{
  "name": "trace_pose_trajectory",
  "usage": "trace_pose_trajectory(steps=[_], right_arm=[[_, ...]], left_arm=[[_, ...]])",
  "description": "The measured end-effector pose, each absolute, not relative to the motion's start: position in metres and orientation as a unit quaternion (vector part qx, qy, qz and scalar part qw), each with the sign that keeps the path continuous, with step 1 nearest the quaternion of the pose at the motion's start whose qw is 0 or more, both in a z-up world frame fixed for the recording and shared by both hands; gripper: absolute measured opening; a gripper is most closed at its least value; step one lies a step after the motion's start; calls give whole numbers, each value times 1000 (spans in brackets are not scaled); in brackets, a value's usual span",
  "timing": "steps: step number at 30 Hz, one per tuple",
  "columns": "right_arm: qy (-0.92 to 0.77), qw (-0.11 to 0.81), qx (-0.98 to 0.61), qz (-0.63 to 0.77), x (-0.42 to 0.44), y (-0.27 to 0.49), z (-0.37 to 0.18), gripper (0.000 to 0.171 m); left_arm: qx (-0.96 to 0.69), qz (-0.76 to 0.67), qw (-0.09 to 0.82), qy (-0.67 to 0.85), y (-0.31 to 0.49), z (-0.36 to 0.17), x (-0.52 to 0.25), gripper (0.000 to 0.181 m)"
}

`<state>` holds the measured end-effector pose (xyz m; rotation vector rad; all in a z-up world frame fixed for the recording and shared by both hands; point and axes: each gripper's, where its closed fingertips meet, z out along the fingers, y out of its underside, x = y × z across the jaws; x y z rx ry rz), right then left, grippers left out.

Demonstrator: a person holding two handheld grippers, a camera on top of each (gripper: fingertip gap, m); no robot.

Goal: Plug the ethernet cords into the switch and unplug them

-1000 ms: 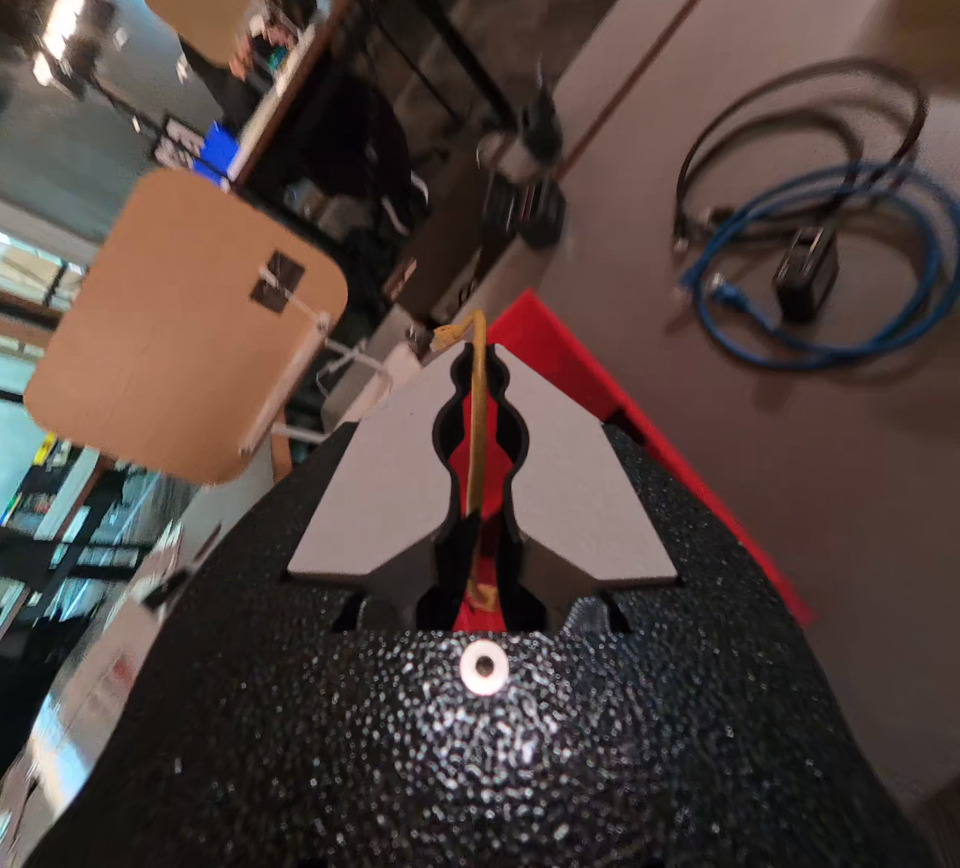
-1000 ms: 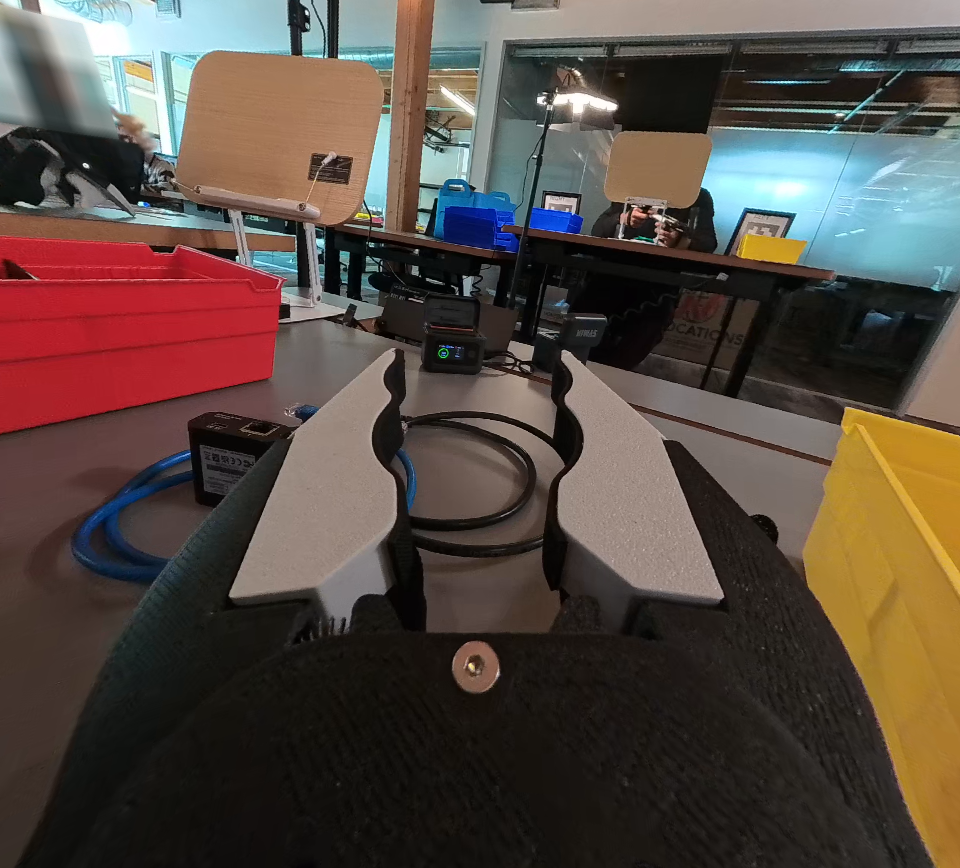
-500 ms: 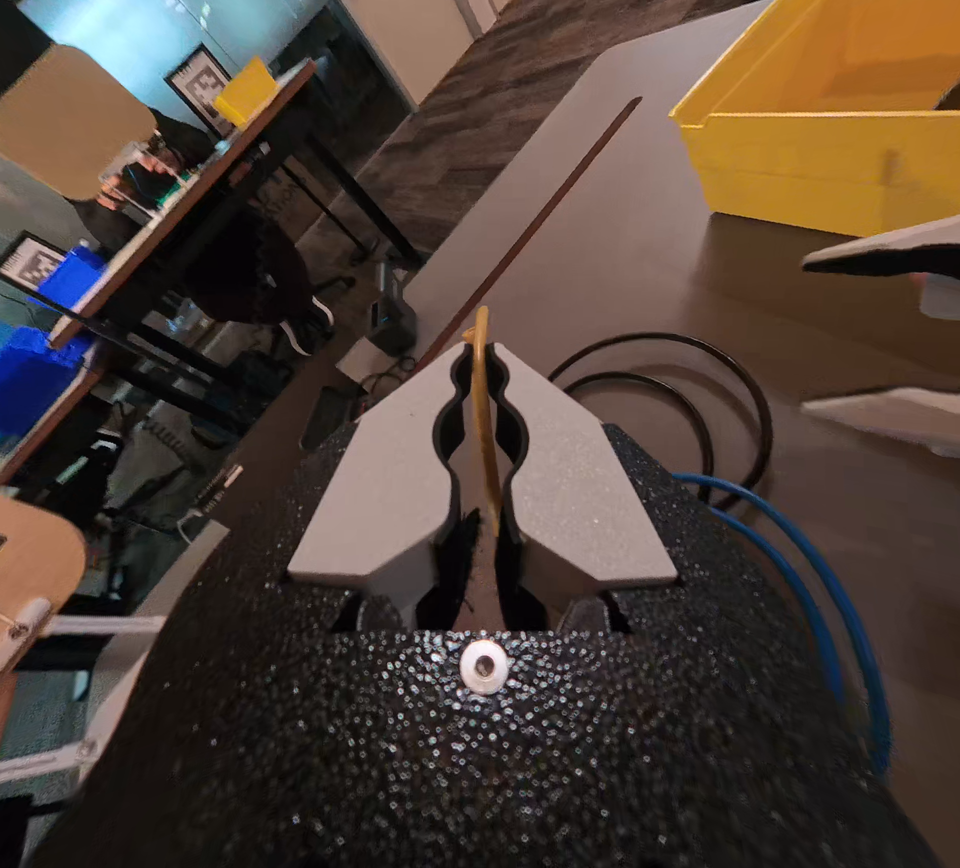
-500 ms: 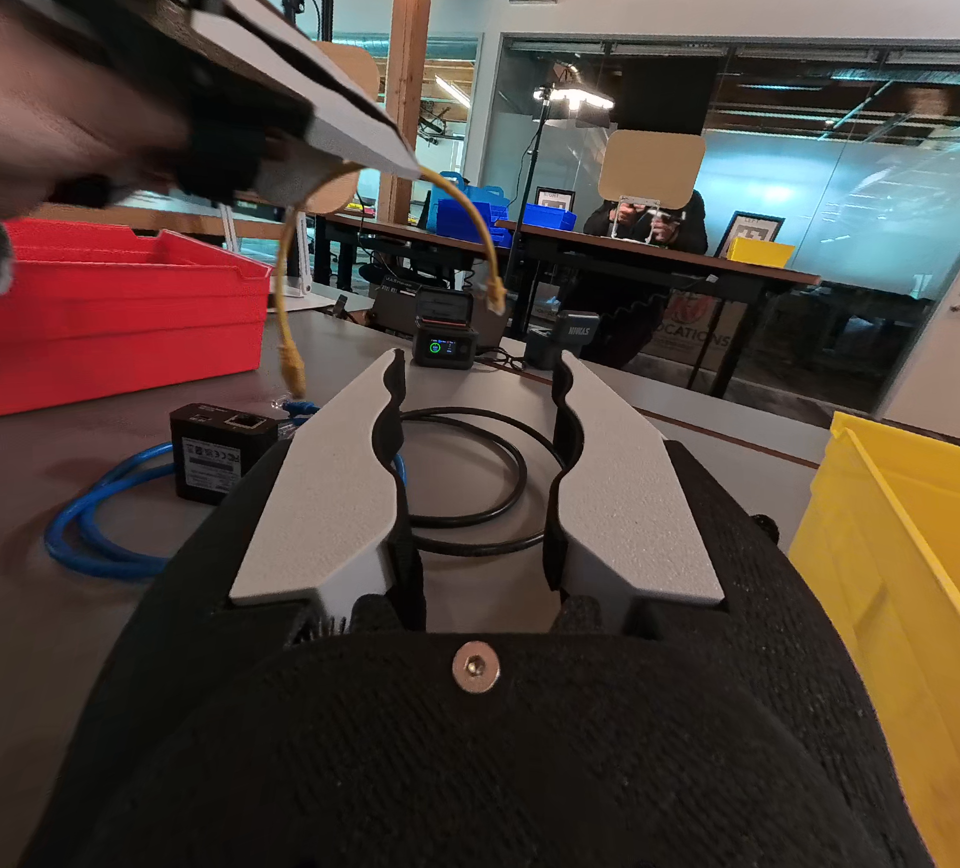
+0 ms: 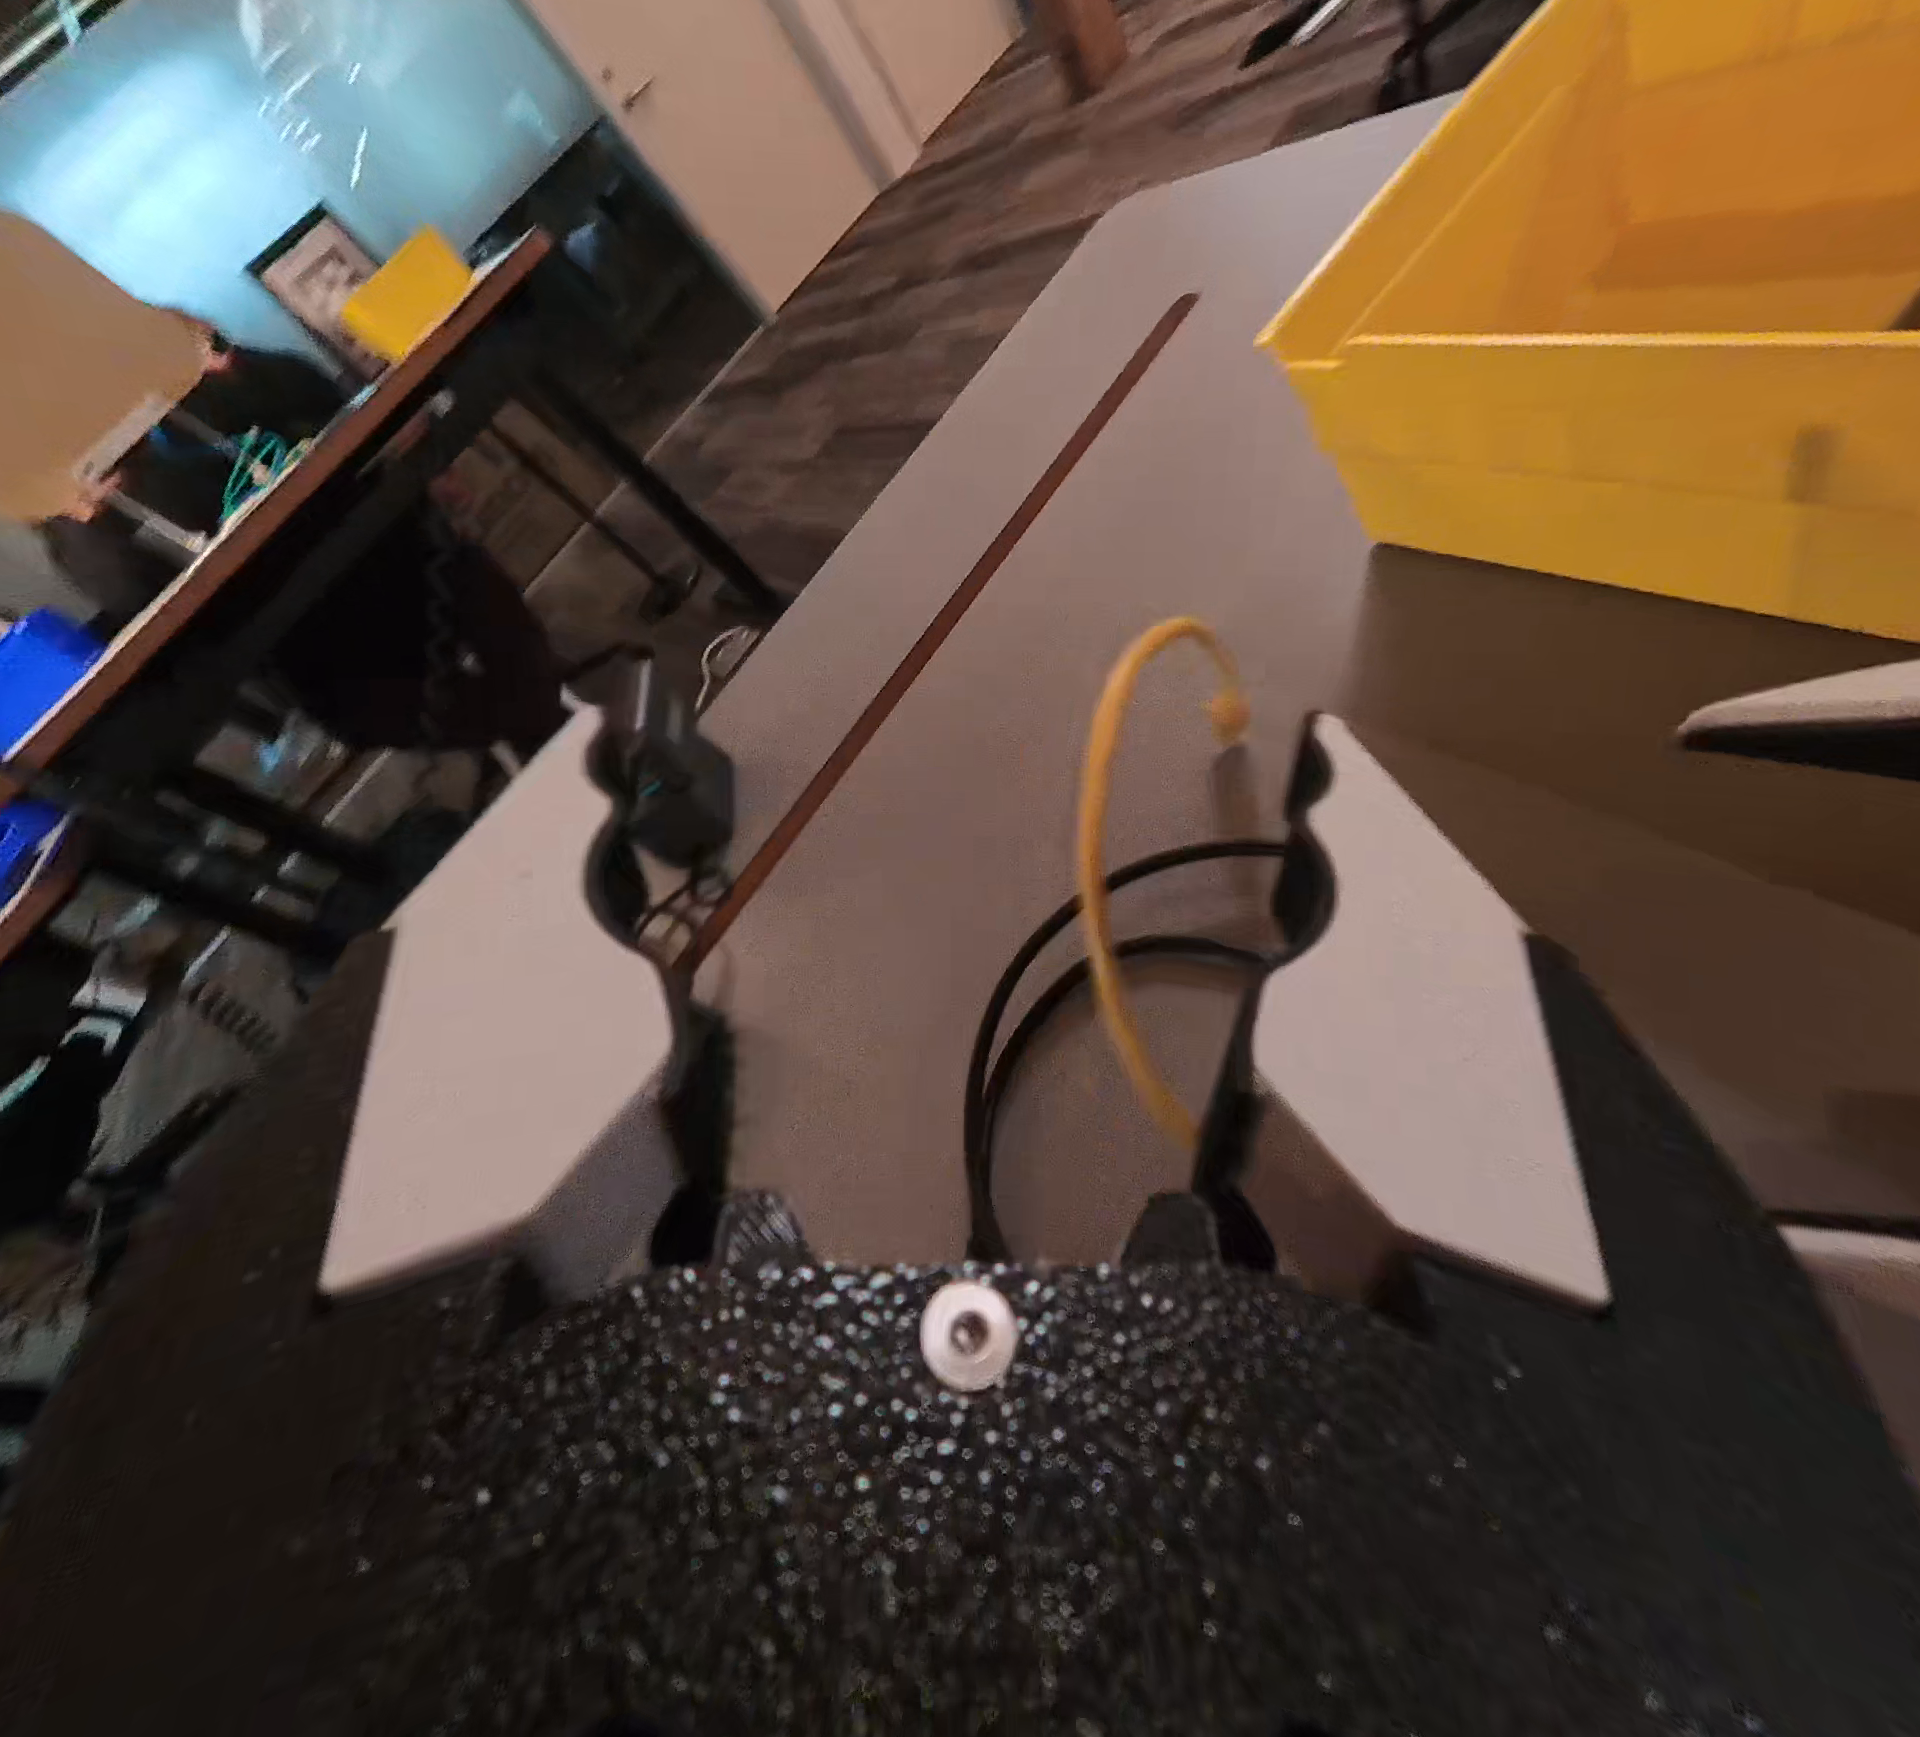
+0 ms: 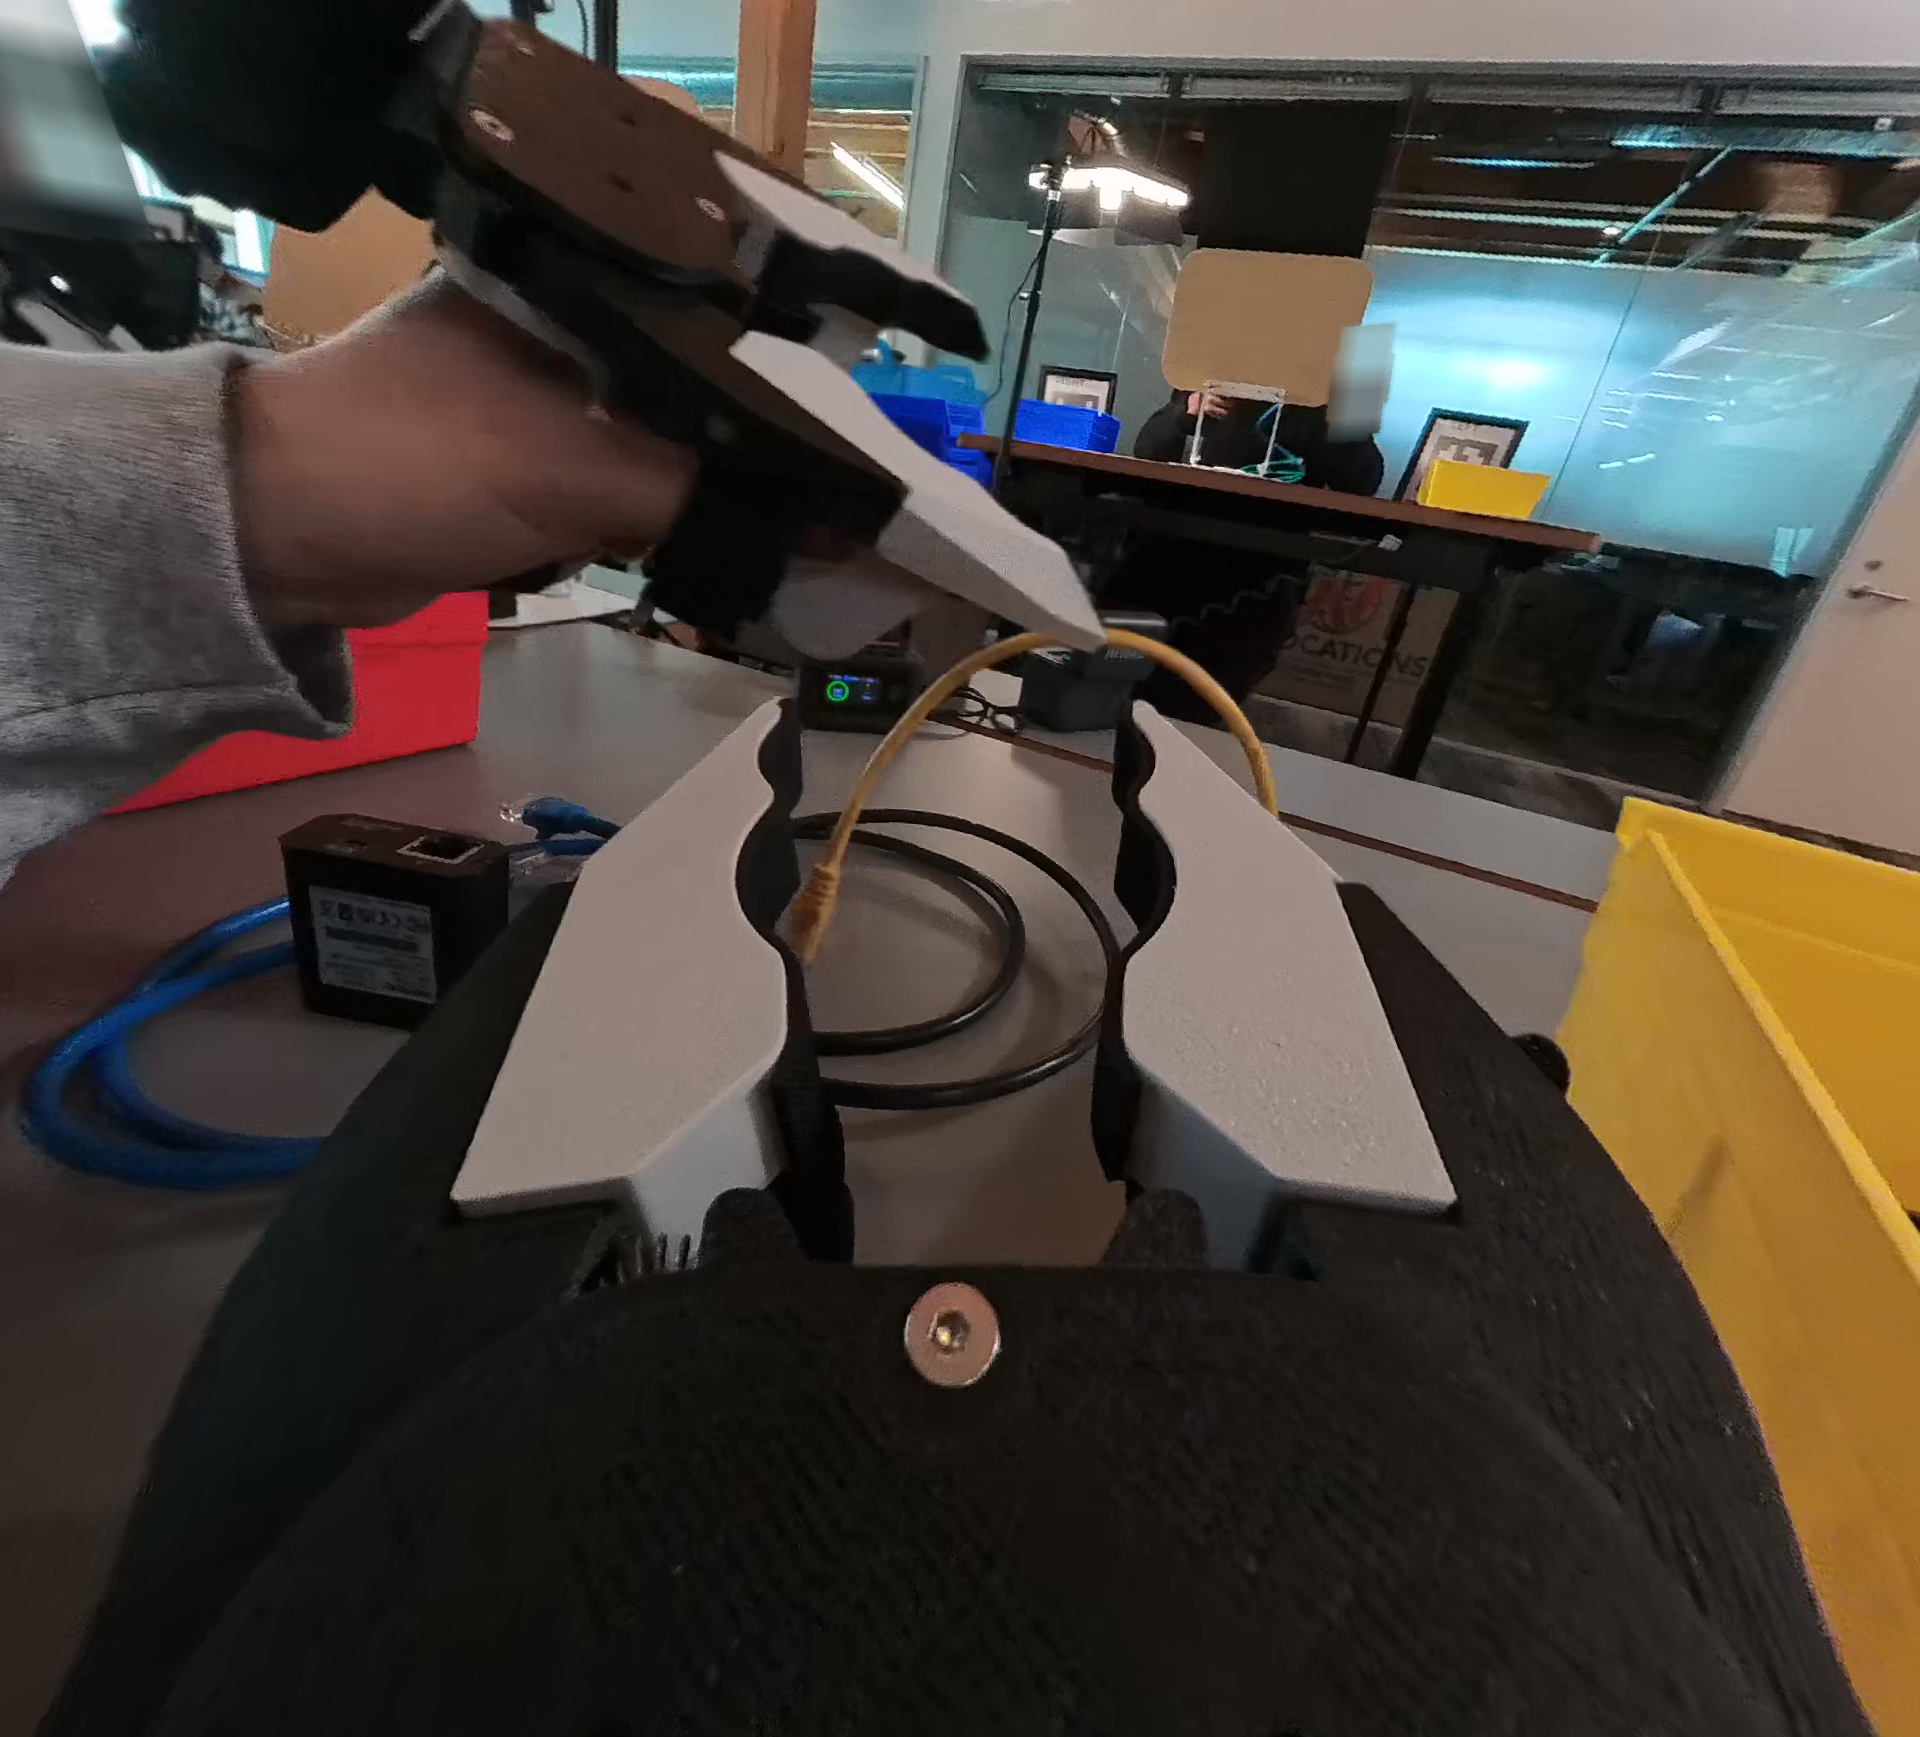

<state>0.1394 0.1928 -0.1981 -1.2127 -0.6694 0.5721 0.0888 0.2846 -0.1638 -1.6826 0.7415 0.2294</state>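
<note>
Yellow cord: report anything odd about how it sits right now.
The yellow cord is not gripped. The left claw stands wide open, and the cord arcs loosely by one finger, both plug ends dangling in the air above the coiled black cable. It looks mid-drop or snagged; which one cannot be told.

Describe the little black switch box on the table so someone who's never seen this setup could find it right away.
Start at the red bin at the table's left side. In front of it lies a coiled blue cable; the switch stands on the table beside that coil. It is the only boxy black thing there, with a pale label on its front and a port on top, unlike the black cable looped flat to its right.
</note>
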Motion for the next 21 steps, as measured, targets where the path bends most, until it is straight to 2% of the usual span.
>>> trace_pose_trajectory(steps=[1, 4, 6, 10, 14, 18, 21], right_arm=[[-302, 731, -551, 265, 140, 193, -198, 60], [-305, 733, -548, 265, 139, 192, -197, 60], [-311, 732, -546, 262, 137, 190, -197, 60], [-315, 731, -545, 265, 136, 188, -197, 60], [-357, 719, -518, 294, 124, 171, -196, 62], [-483, 633, -475, 375, 85, 122, -205, 66], [-605, 535, -478, 346, 47, 107, -226, 65]], left_arm=[[-728, 101, 606, 306, 281, -160, 82, 128], [-714, 68, 651, 246, 257, -138, 55, 115], [-718, 23, 664, 206, 235, -134, 36, 114], [-739, 8, 642, 207, 185, -157, 17, 118], [-750, 6, 606, 266, 132, -189, 26, 114], [-767, 10, 558, 316, 92, -225, 33, 115], [-778, -14, 544, 313, 70, -244, 37, 114]])
